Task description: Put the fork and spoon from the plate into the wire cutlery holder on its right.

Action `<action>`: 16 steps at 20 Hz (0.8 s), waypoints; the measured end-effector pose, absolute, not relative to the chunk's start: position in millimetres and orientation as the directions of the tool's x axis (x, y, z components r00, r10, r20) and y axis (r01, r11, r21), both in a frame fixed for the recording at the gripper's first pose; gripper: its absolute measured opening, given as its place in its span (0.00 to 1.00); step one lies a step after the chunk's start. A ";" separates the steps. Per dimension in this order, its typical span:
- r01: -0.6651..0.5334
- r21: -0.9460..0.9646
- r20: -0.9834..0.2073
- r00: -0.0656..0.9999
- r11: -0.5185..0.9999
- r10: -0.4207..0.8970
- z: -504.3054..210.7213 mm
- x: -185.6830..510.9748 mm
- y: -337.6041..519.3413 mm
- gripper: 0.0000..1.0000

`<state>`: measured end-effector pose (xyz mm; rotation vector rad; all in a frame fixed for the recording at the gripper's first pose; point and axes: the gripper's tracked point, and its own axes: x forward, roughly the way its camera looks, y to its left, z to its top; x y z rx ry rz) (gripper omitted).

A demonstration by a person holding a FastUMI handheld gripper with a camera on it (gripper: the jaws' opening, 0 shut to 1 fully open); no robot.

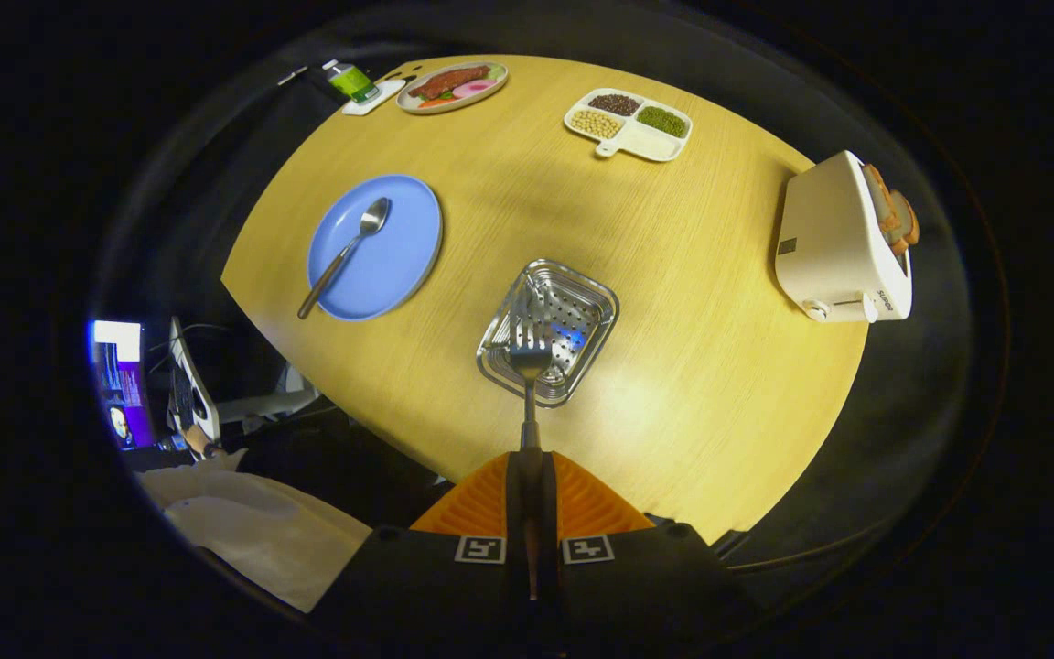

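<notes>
My gripper point(529, 471) is shut on the handle of a fork point(529, 361), held high over the wooden table point(673, 366). The fork points forward, its tines hanging above the near rim of the perforated metal cutlery holder point(573, 316), which stands just ahead of the fingers. To the holder's left lies a blue plate point(399, 256) with a spoon point(349, 252) on it, bowl toward the far side, handle reaching over the plate's near rim.
A white toaster point(838, 247) with bread slices stands to the right. At the far side sit a divided dish of beans point(632, 124), a plate of food point(452, 85) and a green bottle point(350, 81). A monitor and white cloth lie off the table's left edge.
</notes>
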<state>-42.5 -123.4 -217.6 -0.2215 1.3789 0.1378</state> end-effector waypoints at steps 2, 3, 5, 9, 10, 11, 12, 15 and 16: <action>-0.254 -0.081 -0.989 0.144 0.964 -0.045 -221.5 -39.9 -124.0 0.08; -0.252 -0.075 -0.992 0.118 0.965 -0.046 -224.5 -38.9 -124.2 0.08; -0.254 -0.078 -0.995 0.085 0.964 -0.058 -229.9 -31.9 -127.3 0.08; -0.276 -0.123 -0.992 0.020 0.953 -0.123 -245.0 -20.0 -140.2 0.08; -0.278 -0.117 -0.993 0.009 0.953 -0.119 -246.7 -18.1 -138.7 0.08; -0.281 -0.111 -0.993 0.002 0.953 -0.115 -247.9 -16.3 -137.5 0.08; -0.284 -0.106 -0.994 -0.004 0.953 -0.112 -249.1 -14.7 -136.5 0.08; -0.281 -0.093 -0.996 0.011 0.955 -0.094 -251.6 -5.0 -131.8 0.12; -0.270 -0.090 -0.996 0.026 0.959 -0.086 -252.1 -1.4 -129.5 0.13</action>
